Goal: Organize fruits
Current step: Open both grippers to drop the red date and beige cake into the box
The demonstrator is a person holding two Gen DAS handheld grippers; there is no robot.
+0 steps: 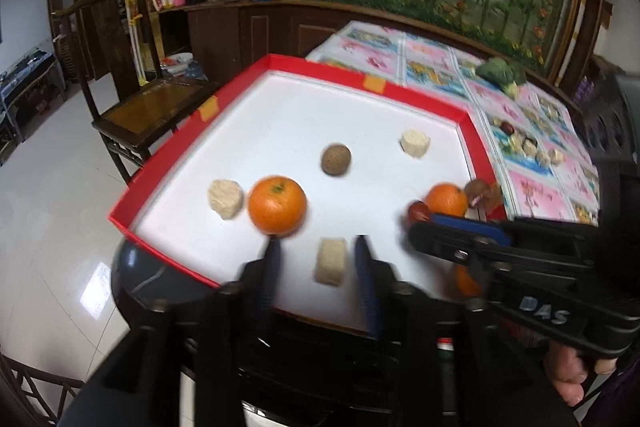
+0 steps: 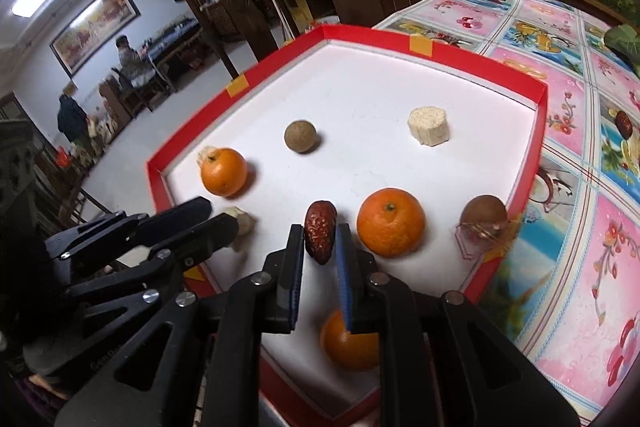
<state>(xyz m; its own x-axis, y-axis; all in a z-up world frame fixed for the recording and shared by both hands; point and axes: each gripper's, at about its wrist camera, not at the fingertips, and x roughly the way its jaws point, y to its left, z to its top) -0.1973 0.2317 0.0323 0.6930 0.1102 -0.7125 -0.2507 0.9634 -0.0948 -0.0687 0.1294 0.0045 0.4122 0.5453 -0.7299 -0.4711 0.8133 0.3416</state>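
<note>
A red-walled white tray [image 1: 292,61] [image 2: 536,131] holds oranges, brown round fruits and pale cut chunks. My left gripper [image 1: 318,261] is open, its fingers on either side of a pale chunk [image 1: 330,261] on the tray floor, not touching it; an orange [image 1: 277,205] sits just ahead to the left. My right gripper [image 2: 320,239] is shut on a dark red date [image 2: 319,235], held just above the tray. In the right wrist view an orange [image 2: 390,221] lies to its right and another orange [image 2: 348,343] lies below the fingers.
A brown ball [image 2: 300,135] and a pale chunk [image 2: 428,126] lie farther back in the tray. A wrapped brown fruit [image 2: 482,219] sits at the tray's right wall. More fruit [image 1: 528,145] and a green vegetable [image 1: 500,71] lie on the patterned tablecloth. A wooden chair [image 1: 132,99] stands left.
</note>
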